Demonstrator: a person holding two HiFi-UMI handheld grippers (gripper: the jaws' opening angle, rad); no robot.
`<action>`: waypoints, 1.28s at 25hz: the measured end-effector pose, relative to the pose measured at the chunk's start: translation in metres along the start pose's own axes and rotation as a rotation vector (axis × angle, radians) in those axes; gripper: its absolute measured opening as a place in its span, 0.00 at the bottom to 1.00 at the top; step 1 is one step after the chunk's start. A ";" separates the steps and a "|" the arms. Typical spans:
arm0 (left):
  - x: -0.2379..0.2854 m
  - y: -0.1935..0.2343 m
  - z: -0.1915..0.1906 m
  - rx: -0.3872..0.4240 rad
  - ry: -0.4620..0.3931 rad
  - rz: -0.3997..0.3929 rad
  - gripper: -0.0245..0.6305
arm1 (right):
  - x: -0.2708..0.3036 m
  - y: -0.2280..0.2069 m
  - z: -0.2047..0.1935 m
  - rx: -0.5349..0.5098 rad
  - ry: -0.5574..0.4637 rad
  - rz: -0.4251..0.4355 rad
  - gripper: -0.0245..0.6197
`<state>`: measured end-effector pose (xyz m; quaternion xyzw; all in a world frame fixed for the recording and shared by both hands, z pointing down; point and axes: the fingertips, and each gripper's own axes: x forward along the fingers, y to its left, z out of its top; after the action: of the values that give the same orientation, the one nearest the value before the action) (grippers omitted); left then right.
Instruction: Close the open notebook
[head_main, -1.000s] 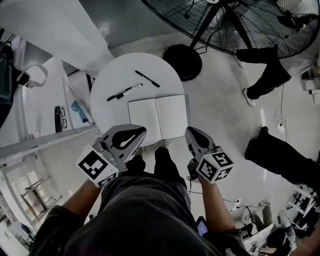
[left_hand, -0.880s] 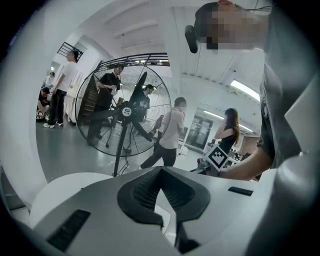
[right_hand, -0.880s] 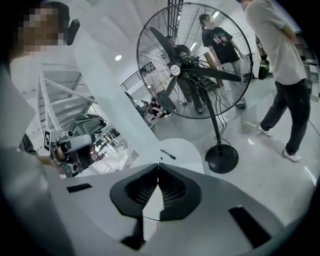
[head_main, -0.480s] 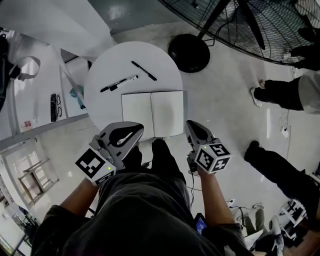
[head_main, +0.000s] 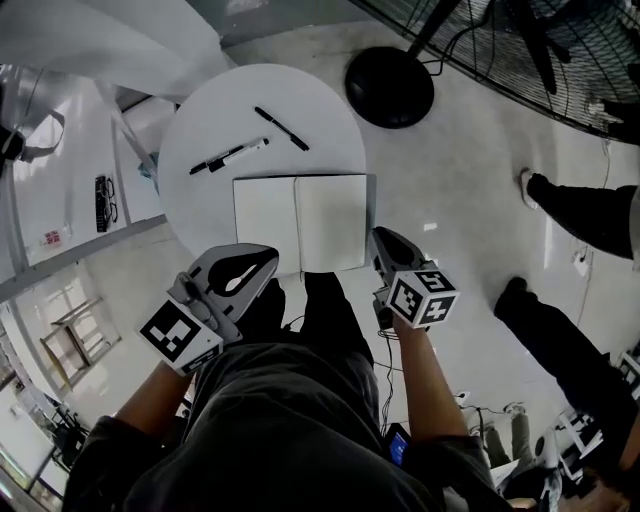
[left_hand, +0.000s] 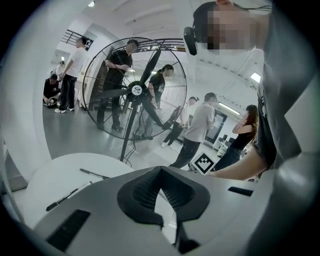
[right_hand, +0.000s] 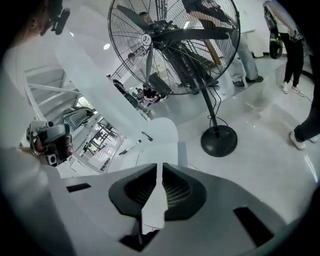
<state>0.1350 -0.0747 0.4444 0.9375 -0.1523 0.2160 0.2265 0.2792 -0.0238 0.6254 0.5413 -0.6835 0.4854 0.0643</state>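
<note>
Left gripper (head_main: 270, 259) and right gripper (head_main: 381, 236), jaws together and empty, hang by the near edge of the open notebook (head_main: 300, 222), its pages plain white.

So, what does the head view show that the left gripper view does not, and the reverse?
Only the head view: the open notebook with both pages flat, and the marker cube on the left gripper. Only the left gripper view: the whole fan cage and people standing by it. Both: the round table, the black pen and the white marker pen.
</note>
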 end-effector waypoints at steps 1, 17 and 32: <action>0.002 0.001 -0.002 -0.007 0.008 0.004 0.05 | 0.003 -0.004 -0.003 0.008 0.009 0.003 0.09; 0.020 0.001 -0.033 -0.086 0.140 0.018 0.05 | 0.038 -0.039 -0.046 0.096 0.139 0.057 0.36; 0.020 -0.005 -0.046 -0.098 0.175 0.031 0.05 | 0.047 -0.038 -0.075 0.153 0.211 0.123 0.41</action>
<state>0.1386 -0.0514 0.4886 0.9004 -0.1568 0.2928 0.2811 0.2578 0.0016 0.7152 0.4478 -0.6657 0.5935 0.0647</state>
